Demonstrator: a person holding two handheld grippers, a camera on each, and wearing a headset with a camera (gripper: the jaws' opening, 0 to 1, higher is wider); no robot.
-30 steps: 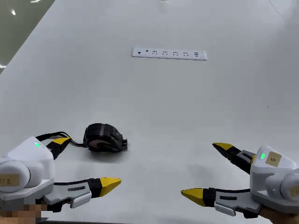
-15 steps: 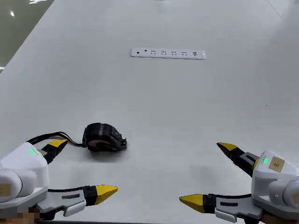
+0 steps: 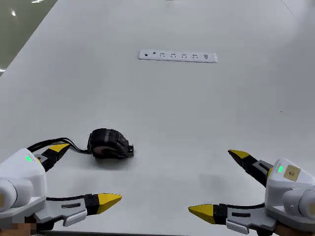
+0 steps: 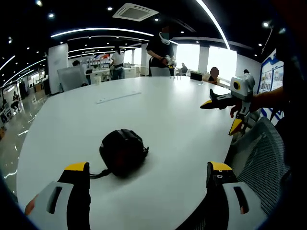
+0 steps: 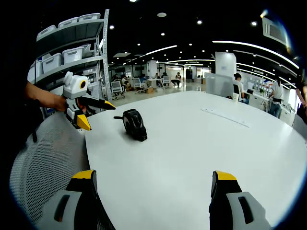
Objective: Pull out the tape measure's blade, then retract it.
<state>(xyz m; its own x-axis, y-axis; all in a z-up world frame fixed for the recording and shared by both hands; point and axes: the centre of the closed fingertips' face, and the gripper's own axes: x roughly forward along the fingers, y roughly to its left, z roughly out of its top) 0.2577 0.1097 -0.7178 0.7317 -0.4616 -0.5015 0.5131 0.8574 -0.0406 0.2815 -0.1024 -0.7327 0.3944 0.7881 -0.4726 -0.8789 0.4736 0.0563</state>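
Tape measure (image 3: 109,144): a black case that rests on the white surface (image 3: 197,108), left of the middle in the head view and apart from both grippers.
Strap (image 3: 51,143): a black loop that trails from the case's left end towards the left gripper's farther jaw. I cannot tell whether it touches that jaw.
Left gripper (image 3: 86,172): sits low at the near left edge with its jaws spread wide and nothing between them. The yellow tips point towards the middle of the surface. In the left gripper view the tape measure (image 4: 123,151) lies ahead, between the two jaws but beyond their tips.
Right gripper (image 3: 217,182): sits low at the near right edge, well apart from the tape measure, with its jaws wide and empty. In the right gripper view the tape measure (image 5: 134,123) sits off to the left, with the left gripper just beyond it.
Power strip (image 3: 177,56): white, and lies flat across the far part of the surface, well beyond the tape measure.
Chair (image 5: 43,158): a grey mesh back stands at the surface's near edge in the right gripper view.
Shelves (image 5: 72,43): hold pale bins behind the left gripper in the right gripper view.
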